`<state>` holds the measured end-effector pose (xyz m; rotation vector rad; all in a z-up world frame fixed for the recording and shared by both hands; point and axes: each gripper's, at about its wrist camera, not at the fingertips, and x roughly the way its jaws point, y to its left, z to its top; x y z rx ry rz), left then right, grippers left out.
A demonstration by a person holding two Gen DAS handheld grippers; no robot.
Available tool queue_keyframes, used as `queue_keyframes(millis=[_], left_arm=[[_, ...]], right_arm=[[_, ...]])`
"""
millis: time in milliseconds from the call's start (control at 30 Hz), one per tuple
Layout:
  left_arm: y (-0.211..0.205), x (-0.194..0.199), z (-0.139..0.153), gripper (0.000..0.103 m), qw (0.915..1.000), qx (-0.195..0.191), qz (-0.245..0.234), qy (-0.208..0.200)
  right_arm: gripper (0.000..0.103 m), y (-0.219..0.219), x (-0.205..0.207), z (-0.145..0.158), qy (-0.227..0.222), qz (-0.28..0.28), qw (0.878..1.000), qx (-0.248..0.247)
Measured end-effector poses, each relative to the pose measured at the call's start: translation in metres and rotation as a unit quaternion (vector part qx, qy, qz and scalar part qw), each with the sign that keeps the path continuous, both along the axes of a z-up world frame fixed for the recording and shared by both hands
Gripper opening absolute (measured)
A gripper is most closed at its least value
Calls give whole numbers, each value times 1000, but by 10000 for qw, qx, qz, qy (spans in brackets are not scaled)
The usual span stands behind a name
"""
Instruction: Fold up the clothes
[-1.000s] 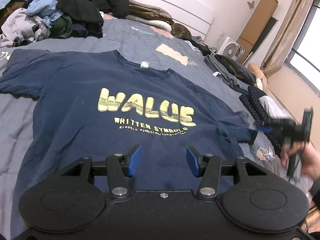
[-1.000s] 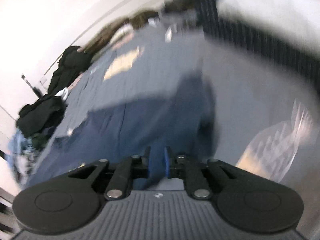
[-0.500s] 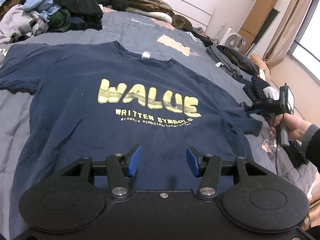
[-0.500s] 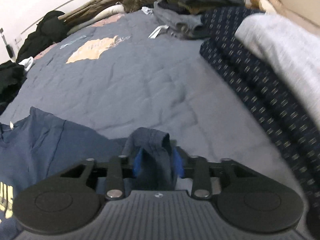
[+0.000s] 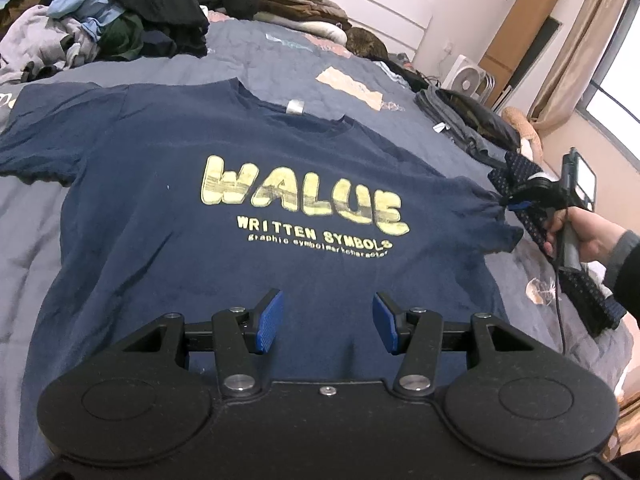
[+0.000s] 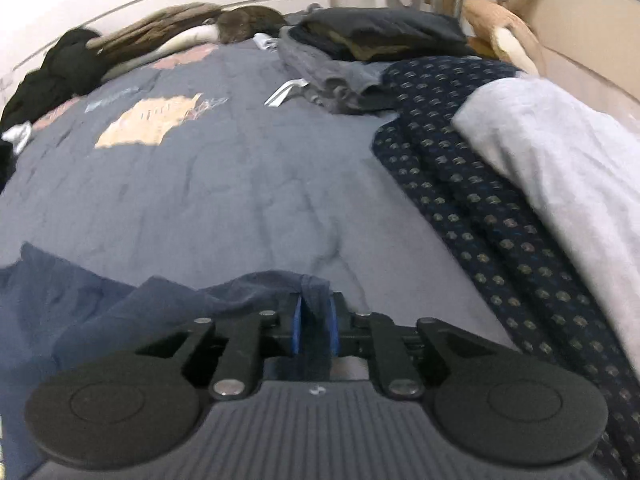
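The navy T-shirt (image 5: 224,216) lies flat and face up on the bed (image 5: 280,60), with its yellow print readable and its collar toward the headboard. It is spread out like this, I think, so that the sleeves and sides can be folded inward over an even body.

The right hand-held gripper (image 6: 314,328) has the end of the right sleeve (image 6: 280,284) between its blue pads (image 6: 297,330). The jaws stand narrow and are opening a little at this moment, but the cloth is bunched between them and seems pressed. In the left wrist view the same sleeve (image 5: 492,216) is drawn to a point toward that gripper (image 5: 516,202), so the fabric is under a light pull. This probably takes the wrinkles out of the sleeve before it is folded across the chest.

The left hand-held gripper (image 5: 327,322) hovers over the lower middle of the shirt, near the hem. Its jaws are about half open and nothing is between them. It may wait there to hold the body in place.

A loose pile of clothes (image 5: 120,12) waits at the far left corner of the bed, and a few folded pieces (image 6: 360,48) and a dotted dark cloth (image 6: 460,168) lie along the right edge, well apart from the shirt. So the middle stays free as a working area.
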<state>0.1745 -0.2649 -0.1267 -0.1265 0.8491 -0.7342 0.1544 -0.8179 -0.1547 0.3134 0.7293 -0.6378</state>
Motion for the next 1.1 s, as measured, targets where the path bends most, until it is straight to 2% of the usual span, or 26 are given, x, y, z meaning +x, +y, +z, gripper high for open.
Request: queue_keyframes(millis=[67, 133, 200, 333, 533, 633, 733, 900, 967, 1033, 1067, 1100], left_arm=[[1, 0, 2, 49, 10000, -73, 5, 9], [1, -1, 3, 49, 9999, -107, -12, 14], [1, -2, 4, 49, 9999, -128, -25, 21], [4, 2, 5, 49, 9998, -178, 38, 57], [9, 11, 1, 49, 9997, -163, 117, 153], [11, 15, -3, 49, 9996, -122, 130, 196], [15, 21, -7, 49, 9994, -107, 206, 272], [21, 27, -11, 49, 9989, -81, 286, 368], [23, 29, -13, 49, 9987, -62, 294, 408], [24, 30, -16, 49, 9984, -43, 321, 466], [25, 30, -16, 49, 9983, -34, 329, 477], [26, 30, -16, 49, 9983, -32, 333, 477]], right_arm=[[22, 7, -5, 15, -83, 32, 9999, -128], [29, 20, 1, 30, -247, 302, 9988, -296], [40, 40, 15, 44, -398, 783, 9954, -383], [49, 87, 63, 53, -347, 1816, 9816, -480], [54, 138, 133, 31, -202, 2785, 9594, -393], [57, 151, 164, 16, -99, 3120, 9495, -332], [59, 158, 186, 3, 8, 3266, 9448, -257], [59, 154, 210, -20, 206, 3141, 9492, -49], [55, 151, 214, -29, 331, 3084, 9505, 170], [31, 153, 216, -31, 316, 3125, 9493, 126], [13, 154, 217, -31, 287, 3136, 9491, 102], [11, 154, 220, -30, 270, 3103, 9502, 88]])
